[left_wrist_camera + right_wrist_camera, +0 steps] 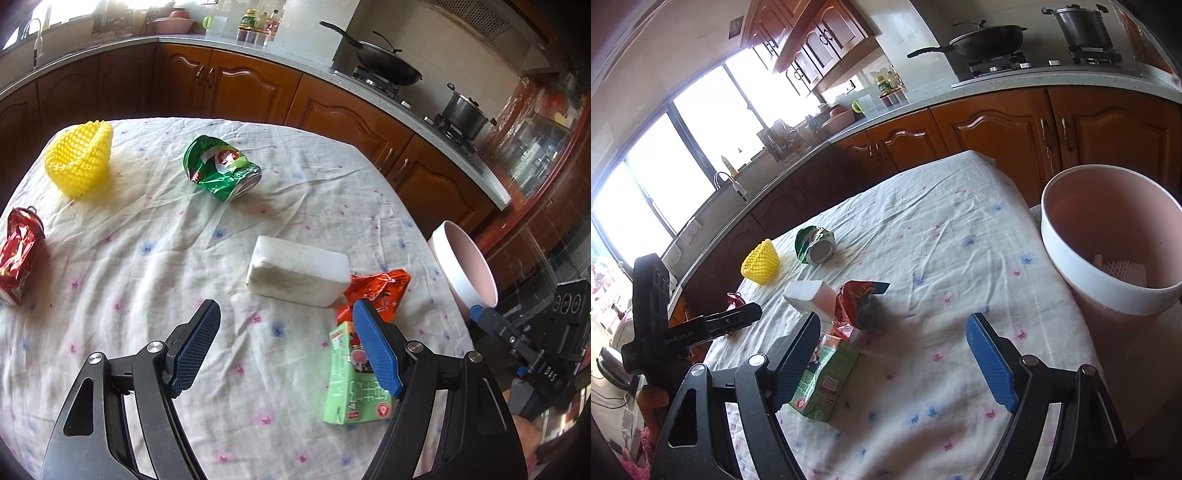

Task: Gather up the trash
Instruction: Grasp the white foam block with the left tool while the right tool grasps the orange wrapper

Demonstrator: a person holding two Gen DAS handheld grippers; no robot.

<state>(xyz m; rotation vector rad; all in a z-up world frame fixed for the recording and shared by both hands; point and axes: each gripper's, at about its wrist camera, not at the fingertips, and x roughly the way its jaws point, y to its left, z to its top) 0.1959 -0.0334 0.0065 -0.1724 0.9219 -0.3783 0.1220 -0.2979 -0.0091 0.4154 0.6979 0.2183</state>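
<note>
While both hands hang above the cloth-covered counter (pixel 155 258), neither gripper has hold of anything: the left gripper (pixel 286 345) stands wide apart over bare cloth, and the right gripper (pixel 899 356) is spread just as wide, with only cloth between its blue pads. The trash lies scattered on the flowered cloth. A green drink carton (pixel 349 384) lies flat nearest the grippers, partly behind the left gripper's right finger in the left wrist view and just beside the right gripper's left finger in the right wrist view. Just beyond it sits a crumpled orange-red wrapper (pixel 376 291), touching a white foam block (pixel 299 271). Farther off, a crushed green can (pixel 219 168) lies on its side, with a yellow foam net (pixel 79 158) standing near it. A crushed red can (pixel 18 254) rests at the cloth's left edge. A pink bin with a white rim (pixel 1108 258) stands at the right edge of the counter, and something white lies at its bottom.
</note>
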